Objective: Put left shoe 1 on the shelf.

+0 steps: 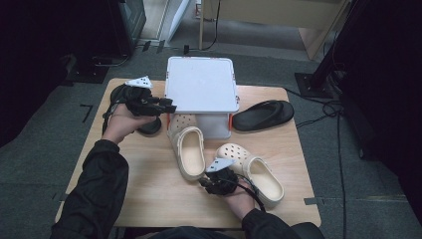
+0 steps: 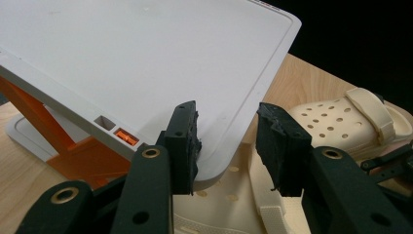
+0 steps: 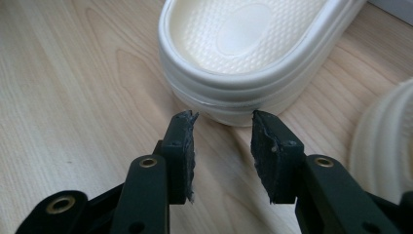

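High view: two cream foam clogs lie mid-tabletop; the left clog points toward the far edge.

Left gripper view: left gripper stands apart around the smooth white lid corner.

Right gripper view: right gripper gapes empty just before the ribbed heel.

Hidden parts and cropped edges

The tilted white plastic lid hides most of the box beneath it and the toe of the cream perforated foam clog at its six o'clock edge. The person's left hand hides part of a black sandal. In the right gripper view, the second cream clog is cropped at three o'clock.
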`<state>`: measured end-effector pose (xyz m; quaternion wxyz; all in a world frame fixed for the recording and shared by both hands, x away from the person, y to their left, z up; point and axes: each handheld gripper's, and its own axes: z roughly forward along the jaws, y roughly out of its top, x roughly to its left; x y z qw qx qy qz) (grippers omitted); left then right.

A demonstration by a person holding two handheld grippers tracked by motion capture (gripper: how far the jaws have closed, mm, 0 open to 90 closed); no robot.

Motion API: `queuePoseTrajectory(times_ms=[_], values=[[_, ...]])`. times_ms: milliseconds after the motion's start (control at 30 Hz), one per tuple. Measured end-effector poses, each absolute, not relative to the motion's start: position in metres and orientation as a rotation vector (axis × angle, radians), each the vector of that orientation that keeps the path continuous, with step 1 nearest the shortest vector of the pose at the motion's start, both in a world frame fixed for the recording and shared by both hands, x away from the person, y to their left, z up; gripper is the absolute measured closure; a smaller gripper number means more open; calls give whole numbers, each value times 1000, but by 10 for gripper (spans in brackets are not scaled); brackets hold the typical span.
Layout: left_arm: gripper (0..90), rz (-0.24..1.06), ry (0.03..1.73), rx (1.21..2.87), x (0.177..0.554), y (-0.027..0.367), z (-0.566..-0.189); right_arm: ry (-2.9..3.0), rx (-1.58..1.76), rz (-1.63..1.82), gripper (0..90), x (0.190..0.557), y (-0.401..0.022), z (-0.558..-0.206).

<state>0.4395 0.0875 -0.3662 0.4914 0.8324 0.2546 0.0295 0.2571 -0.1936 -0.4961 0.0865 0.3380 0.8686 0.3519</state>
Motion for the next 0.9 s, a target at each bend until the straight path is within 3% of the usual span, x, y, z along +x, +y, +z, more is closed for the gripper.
queuePoseTrajectory(times_ms=[633,800,900], values=[[609,66,610,2018,439,86,-367,2686,976,1235,635,251,-169,-500],[609,67,611,2018,439,86,-367,2586,1015,1310,625,257,-184,-482],[609,66,611,2018,439,86,-367,2489,1030,1329,575,271,-191,-467]])
